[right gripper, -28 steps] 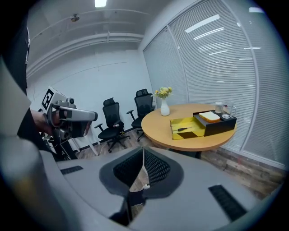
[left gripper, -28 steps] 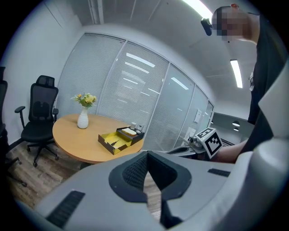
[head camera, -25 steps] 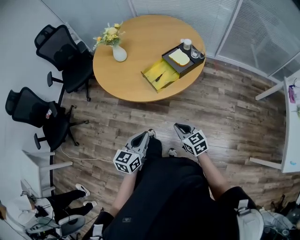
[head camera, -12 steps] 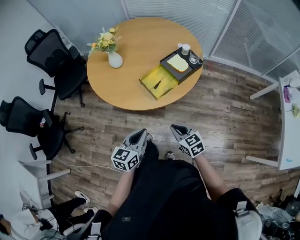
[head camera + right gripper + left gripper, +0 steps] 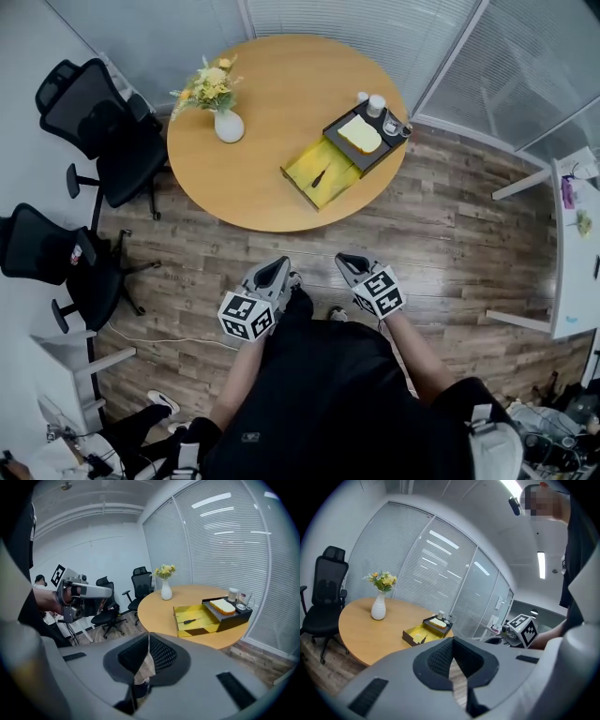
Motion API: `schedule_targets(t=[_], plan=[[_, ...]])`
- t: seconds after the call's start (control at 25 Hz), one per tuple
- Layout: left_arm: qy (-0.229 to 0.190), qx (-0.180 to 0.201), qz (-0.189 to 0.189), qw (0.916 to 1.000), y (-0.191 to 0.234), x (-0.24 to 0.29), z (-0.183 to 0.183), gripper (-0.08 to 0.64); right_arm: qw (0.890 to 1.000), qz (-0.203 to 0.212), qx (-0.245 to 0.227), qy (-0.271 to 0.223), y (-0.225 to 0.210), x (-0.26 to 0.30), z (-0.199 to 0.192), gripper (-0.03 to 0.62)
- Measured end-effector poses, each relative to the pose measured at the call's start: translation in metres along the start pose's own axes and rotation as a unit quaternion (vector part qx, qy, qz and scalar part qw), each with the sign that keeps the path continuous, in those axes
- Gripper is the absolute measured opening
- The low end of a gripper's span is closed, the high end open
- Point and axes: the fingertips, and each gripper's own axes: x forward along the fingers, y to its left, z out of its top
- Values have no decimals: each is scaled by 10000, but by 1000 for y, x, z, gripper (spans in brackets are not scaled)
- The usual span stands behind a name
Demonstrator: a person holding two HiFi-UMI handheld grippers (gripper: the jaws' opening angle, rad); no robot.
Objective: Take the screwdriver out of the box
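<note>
- Currently the screwdriver [image 5: 319, 177] lies flat on the floor of the open yellow box [image 5: 302, 167], near the tabletop [image 5: 272, 103] edge and well apart from both grippers.
- The left gripper [image 5: 278, 267] and right gripper [image 5: 349, 261] hang close to the person's body, each with jaws pressed together on nothing.
- It is probably light, rigid and small. The thicker dark handle looks the surest place to grip, because the thin shaft could slip or pivot.
- As it lies low between the box walls, a steep approach from above seems wise.
</note>
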Motion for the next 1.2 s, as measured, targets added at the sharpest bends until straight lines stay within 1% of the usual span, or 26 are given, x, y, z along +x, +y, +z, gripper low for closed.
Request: schedule_targets(t=[0.2,0.32,0.48,0.64,0.96,1.12,1.2], plan=[[40,49,-180,9998,27,8,13,5,9999,-94,-17,48,-1,23,17,8],[61,61,-274,9996,44,13,20,5,9998,-138,-125,108,1,37,26,8],[80,74,-431,9990,61,17,27,5,9989,-250,-297,262,2,51,29,8],[56,98,-525,9986,75,17,33,6,9987,-258,-296,315,5,63,35,8],[140,118,-515,9985,110,12,37,6,9983,-474,-251,225,-13,83,52,8],[81,55,-384,9992,120,10,41,6,9985,-377,-227,328,-20,92,54,8],[42,28,-296,9996,125,11,45,5,9985,-282,-291,361,-22,98,59,8]])
